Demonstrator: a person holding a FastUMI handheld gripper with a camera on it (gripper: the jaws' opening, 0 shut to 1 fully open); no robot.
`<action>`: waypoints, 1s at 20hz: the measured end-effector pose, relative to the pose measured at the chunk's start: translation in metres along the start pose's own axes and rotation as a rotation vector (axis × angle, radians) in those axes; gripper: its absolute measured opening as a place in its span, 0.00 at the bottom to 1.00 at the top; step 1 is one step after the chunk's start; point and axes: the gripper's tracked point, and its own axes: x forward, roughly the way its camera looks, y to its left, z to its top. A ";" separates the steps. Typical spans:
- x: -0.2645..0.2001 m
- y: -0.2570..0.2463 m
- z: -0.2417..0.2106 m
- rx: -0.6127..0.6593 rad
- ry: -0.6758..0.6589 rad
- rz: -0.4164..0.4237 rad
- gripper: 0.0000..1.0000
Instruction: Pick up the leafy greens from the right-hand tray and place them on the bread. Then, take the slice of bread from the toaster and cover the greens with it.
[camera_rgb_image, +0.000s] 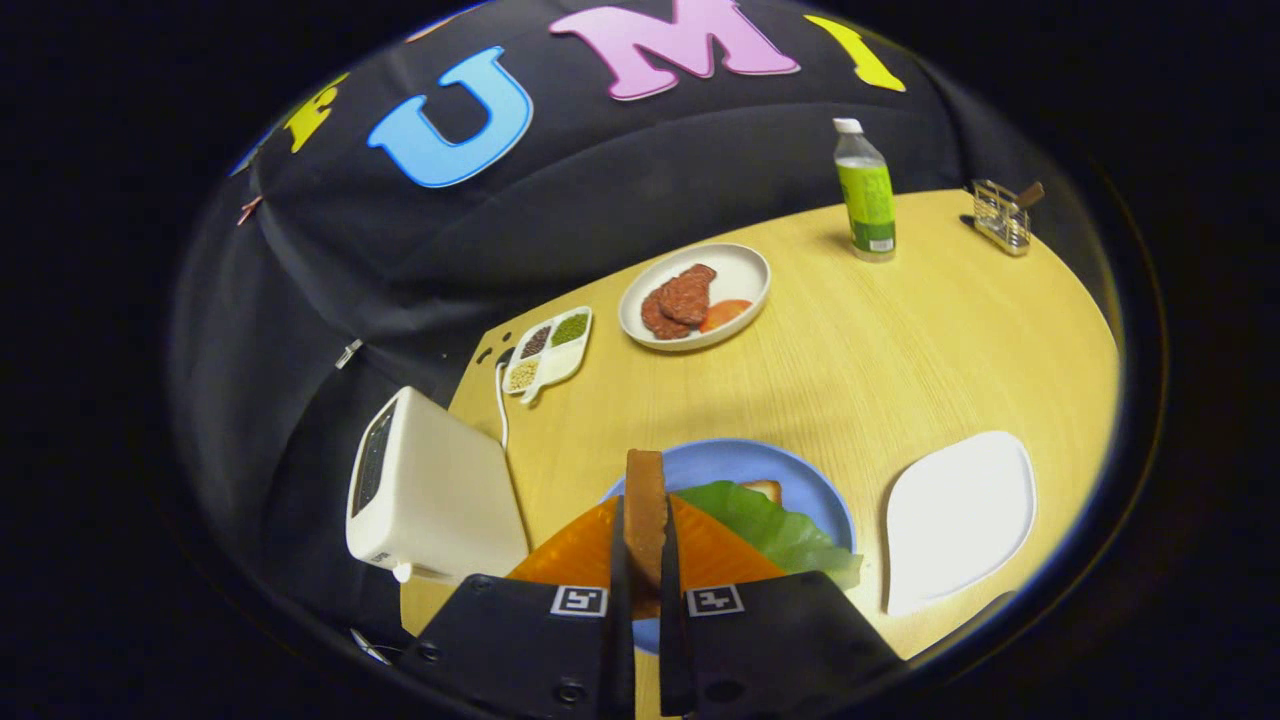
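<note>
Gripper (644, 530) clamps bread slice (645, 510) edge-up between fingers, above greens (775, 520) on blue plate (745, 462).

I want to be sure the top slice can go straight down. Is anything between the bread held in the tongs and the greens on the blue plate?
Nothing visible is. The tongs are shut on the bread slice, held on edge above the blue plate. The leafy greens lie just ahead, with only open air between. The toaster stands off to the side.
</note>
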 end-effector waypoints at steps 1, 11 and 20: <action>0.002 -0.009 0.001 0.010 -0.010 -0.014 0.14; 0.018 -0.053 -0.023 -0.066 0.074 -0.101 0.37; 0.013 -0.071 -0.022 -0.278 0.060 -0.158 0.70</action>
